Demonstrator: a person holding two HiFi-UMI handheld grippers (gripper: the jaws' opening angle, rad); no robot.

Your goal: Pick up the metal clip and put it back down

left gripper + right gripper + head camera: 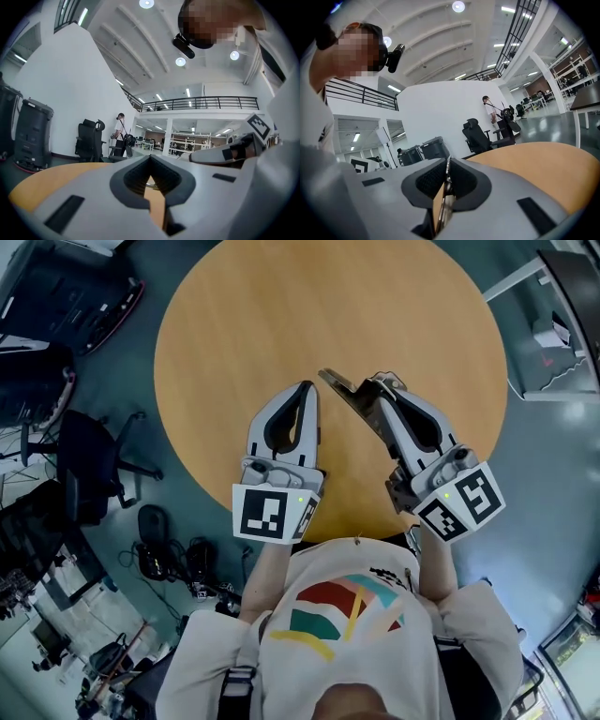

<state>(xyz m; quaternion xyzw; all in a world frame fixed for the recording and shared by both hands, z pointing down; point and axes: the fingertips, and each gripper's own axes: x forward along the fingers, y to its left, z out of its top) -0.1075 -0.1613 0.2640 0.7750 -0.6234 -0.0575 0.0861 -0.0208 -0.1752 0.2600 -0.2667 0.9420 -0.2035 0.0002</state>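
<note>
The pick-up half looks done: the right gripper (378,384) has its jaws nearly together on the metal clip (339,390), which juts out past the fingertips toward the middle of the round wooden table (244,324). In the right gripper view the right gripper (448,161) pinches the metal clip (445,201) as a thin bright strip seen edge-on between the dark pads. What seems left is to set the clip back on the tabletop and let go; no view shows a release. The left gripper (307,388) hangs just beside the right one over the near part of the table, and in its own view the left gripper (150,158) has its tips touching with nothing between them, only bare wood showing through the gap below. Hard to settle: the steep look down from the head flattens height, so I cannot tell whether the clip is clear of the table or resting on it. Its shape is also unclear, dark and partly covered by the jaw from above, and a mere sliver from the gripper camera.
</note>
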